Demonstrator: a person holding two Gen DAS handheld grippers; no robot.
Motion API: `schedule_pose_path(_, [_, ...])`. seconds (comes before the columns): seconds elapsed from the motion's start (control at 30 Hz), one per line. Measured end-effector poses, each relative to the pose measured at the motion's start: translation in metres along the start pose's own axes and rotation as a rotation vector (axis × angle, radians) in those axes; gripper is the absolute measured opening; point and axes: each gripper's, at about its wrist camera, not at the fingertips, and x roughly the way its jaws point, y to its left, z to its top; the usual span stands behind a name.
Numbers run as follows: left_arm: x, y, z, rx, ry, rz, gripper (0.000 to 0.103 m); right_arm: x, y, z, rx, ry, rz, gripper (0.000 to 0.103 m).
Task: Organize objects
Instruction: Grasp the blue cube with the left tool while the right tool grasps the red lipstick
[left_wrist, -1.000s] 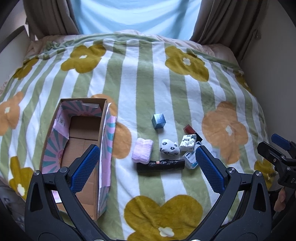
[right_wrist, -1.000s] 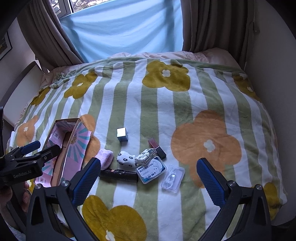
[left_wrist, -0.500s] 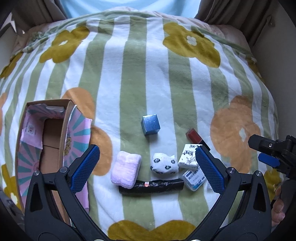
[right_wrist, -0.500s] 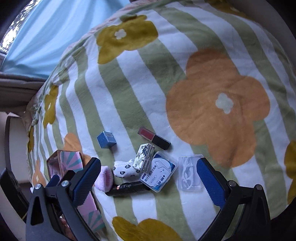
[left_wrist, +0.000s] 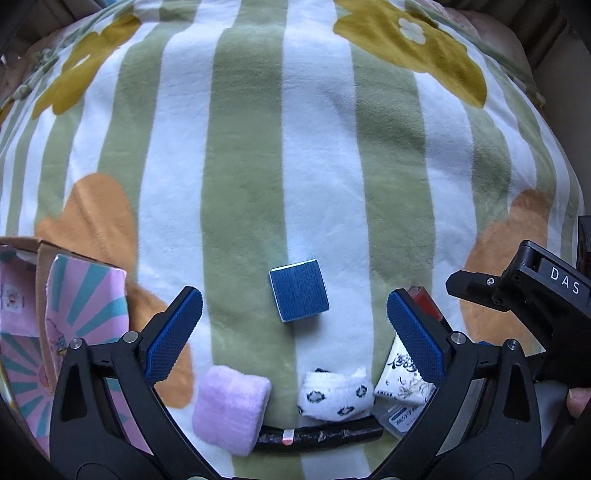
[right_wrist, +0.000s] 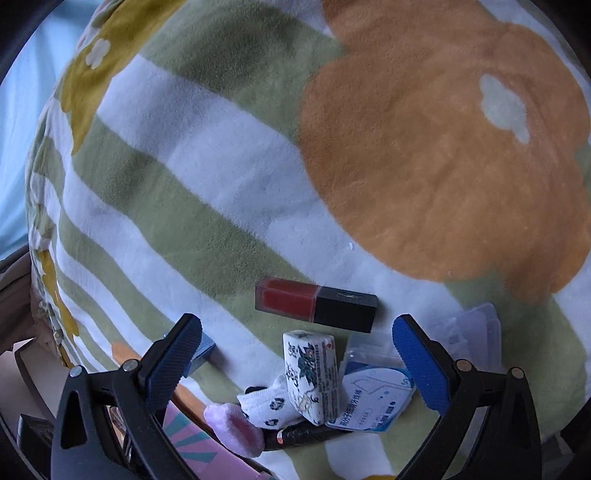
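Both grippers spread wide, nothing held. Left gripper (left_wrist: 294, 334) hangs low over the bed blanket (left_wrist: 295, 147); blue cube (left_wrist: 299, 290) lies between its fingers (left_wrist: 173, 334), slightly ahead of the tips, not touching either. Below the fingers: lilac plush pad (left_wrist: 229, 410), spotted white sock (left_wrist: 334, 395), black tube (left_wrist: 321, 434) lying across under both. Patterned cardboard box (left_wrist: 79, 310) sits outside the left finger, touching nothing in the cluster. Right gripper (right_wrist: 295, 363) is over the same cluster from the other side: red lip-gloss tube with black cap (right_wrist: 316, 304) just ahead of the tips, printed white packet (right_wrist: 312, 376) between the fingers, leaning on a blue-and-white floss case (right_wrist: 373, 397); clear plastic case (right_wrist: 476, 326) outside the right finger. Judgement: pick not yet begun on either side. Risks: the two grippers work close together, right gripper body already at the edge of the left wrist view, so simultaneous closing may collide. Soft blanket gives under pressure; cube could tip or sink and slip the pads. Packet overlaps case and sock; closing there may drag neighbours along.
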Motion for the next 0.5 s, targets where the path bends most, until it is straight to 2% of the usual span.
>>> schedule_pose_path(0.17, [0.024, 0.0, 0.005, -0.009, 0.037, 0.001, 0.095, 0.022, -0.002, 0.002, 0.051, 0.047, -0.076, 0.093])
schedule_pose_path(0.3, [0.037, 0.004, 0.001, -0.029, 0.067, -0.013, 0.09, 0.029, -0.008, 0.002, 0.067, 0.031, -0.101, 0.086])
schedule_pose_path(0.33, [0.04, 0.004, 0.0, -0.033, 0.073, -0.018, 0.086, 0.031, -0.01, 0.002, 0.068, 0.037, -0.113, 0.081])
schedule_pose_path(0.4, [0.047, 0.005, -0.003, -0.036, 0.093, -0.03, 0.075, 0.033, -0.015, 0.003, 0.079, 0.041, -0.118, 0.081])
schedule_pose_path(0.47, [0.054, 0.006, -0.005, -0.042, 0.116, -0.054, 0.046, 0.032, -0.019, 0.003, 0.091, 0.032, -0.115, 0.081])
schedule_pose_path(0.5, [0.056, 0.007, -0.006, -0.048, 0.124, -0.065, 0.041, 0.031, -0.02, 0.002, 0.092, 0.031, -0.117, 0.081])
